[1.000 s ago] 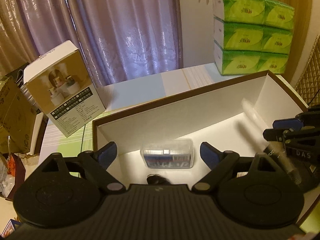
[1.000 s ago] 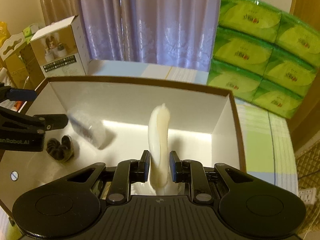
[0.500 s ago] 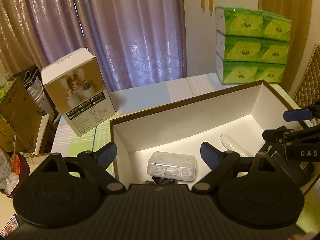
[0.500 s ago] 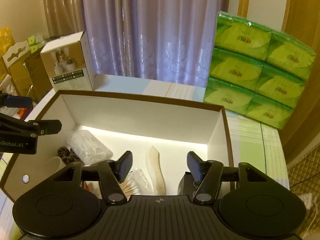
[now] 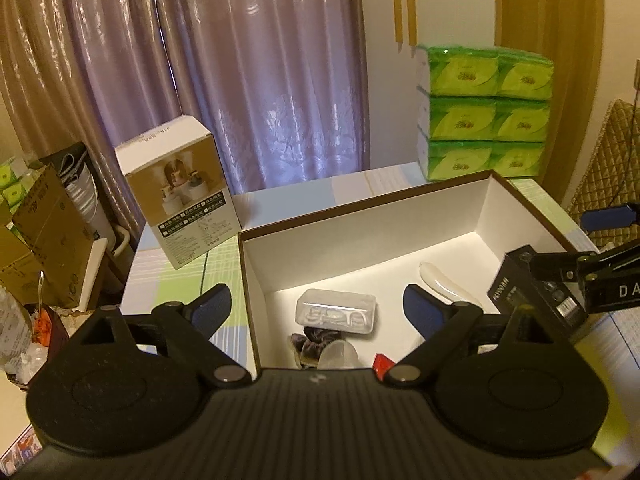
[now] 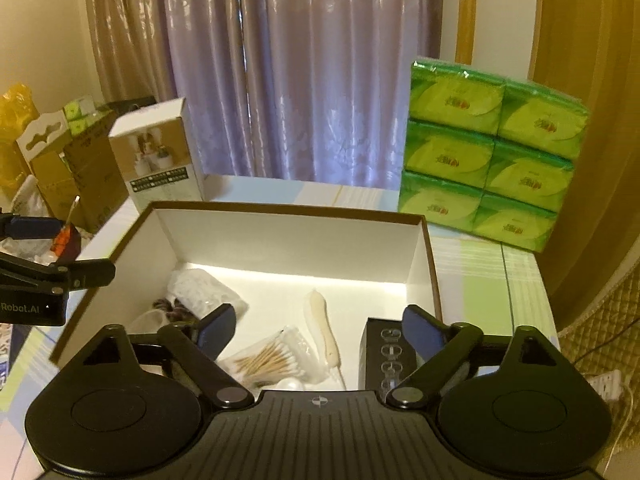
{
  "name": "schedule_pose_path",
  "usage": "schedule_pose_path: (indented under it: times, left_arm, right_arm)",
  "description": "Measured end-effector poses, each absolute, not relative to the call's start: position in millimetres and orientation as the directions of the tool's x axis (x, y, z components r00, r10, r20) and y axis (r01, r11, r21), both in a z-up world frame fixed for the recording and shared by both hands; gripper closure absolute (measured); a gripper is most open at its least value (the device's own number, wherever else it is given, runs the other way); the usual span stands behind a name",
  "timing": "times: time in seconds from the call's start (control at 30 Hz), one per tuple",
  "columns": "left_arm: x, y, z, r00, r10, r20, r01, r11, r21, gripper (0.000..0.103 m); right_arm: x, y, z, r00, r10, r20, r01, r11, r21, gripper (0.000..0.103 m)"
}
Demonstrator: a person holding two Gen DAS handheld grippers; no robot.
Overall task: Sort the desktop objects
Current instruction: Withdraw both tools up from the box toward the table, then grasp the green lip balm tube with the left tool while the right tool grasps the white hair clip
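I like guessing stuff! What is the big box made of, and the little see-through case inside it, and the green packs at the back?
The big box looks like stiff cardboard: matte white walls, thin brown rim. The see-through case seems hard clear plastic, since it shines and shows its contents. The green packs look wrapped in thin glossy plastic film that crinkles at the edges; probably soft tissues inside.

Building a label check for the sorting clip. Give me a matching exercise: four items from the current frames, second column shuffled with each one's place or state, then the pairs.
Items:
1. white tube
2. cotton swab bag
3. green tissue packs
4. right gripper

Place or state:
A. stacked on the table behind the box
B. open, holding nothing
C. lying on the floor of the box, near its middle
D. in the box, by its near edge, left of the tube

Pairs: 1-C, 2-D, 3-A, 4-B
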State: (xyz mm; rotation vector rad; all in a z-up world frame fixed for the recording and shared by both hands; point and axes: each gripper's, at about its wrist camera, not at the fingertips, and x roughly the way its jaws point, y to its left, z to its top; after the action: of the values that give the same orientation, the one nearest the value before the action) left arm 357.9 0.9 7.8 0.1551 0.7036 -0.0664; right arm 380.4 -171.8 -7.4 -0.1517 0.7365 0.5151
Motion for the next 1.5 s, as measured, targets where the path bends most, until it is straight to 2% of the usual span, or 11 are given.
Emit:
schedule_pose_path:
  times: [0.23,0.6,1.13,1.5]
  left_arm:
    - [308,6,23,0.780,-0.007,-0.626,0.093,0.990,0.104,0.009]
    - [236,25,25,0.775,0.027,-0.631,0.012,0.998,0.057,0.008]
    - [174,19,12,0.745,0.019,-0.667,-0.018,1.000,0.008,0.008]
    - [158,10,-21,0.702,0.065,-0.709,-0.020,0.997,0.072,0.008]
  right_arm:
    - [339,-189,6,0.641,0.407,-0.651,-0.500,0.865,0.049,0.006]
    - [281,-209,12,0.640,0.432,-0.635,-0.500,0.862,0.083,0.002]
    - [228,-223,-10,0.574,0.433,-0.695,-0.483,0.864,0.139,0.002]
    - [211,-214,-37,0.529,0.405,-0.746,-0.506,0.856,0.107,0.002]
